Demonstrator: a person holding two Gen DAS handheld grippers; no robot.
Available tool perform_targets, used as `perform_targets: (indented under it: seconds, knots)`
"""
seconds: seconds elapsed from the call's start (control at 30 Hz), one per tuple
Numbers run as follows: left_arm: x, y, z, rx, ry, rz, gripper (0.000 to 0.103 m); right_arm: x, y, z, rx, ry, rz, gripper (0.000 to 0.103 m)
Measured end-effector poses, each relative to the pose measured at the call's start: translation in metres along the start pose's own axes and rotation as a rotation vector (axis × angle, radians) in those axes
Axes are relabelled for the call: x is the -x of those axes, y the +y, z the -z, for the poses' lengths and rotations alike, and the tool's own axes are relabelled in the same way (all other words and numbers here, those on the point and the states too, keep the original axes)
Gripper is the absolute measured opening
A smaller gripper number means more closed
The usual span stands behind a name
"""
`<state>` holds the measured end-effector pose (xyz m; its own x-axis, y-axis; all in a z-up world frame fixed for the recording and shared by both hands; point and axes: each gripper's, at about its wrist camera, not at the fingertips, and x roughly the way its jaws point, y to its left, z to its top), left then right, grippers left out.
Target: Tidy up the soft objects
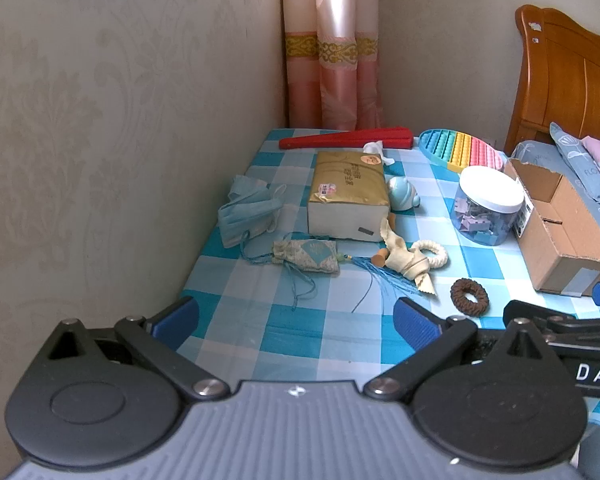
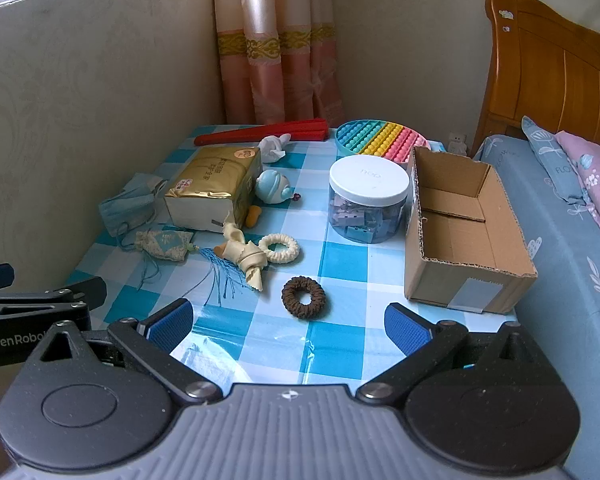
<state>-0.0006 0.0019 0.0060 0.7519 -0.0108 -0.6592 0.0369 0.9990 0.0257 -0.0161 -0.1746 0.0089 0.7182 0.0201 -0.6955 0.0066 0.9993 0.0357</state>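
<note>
Both tongs, the left gripper (image 1: 296, 318) and the right gripper (image 2: 288, 320), hover spread wide and empty over the near edge of the checked tablecloth (image 2: 340, 256). Two hair rings lie ahead: one brown scrunchie (image 2: 303, 296) near, one cream scrunchie (image 2: 279, 247) just beyond it. One sachet (image 2: 164, 243) and one stack of face masks (image 2: 128, 204) lie left; one empty cardboard box (image 2: 460, 236) stands right, beside one white-lidded jar (image 2: 367, 200).
</note>
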Motion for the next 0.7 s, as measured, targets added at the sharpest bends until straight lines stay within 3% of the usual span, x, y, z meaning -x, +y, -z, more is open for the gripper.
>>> perform_targets:
  seconds: [0.7]
  knots:
    - [0.0001, 0.0002, -0.0002, 0.001, -0.002, -0.005, 0.102, 0.0003, 0.0008, 0.0002, -0.003, -0.003, -0.005, 0.103]
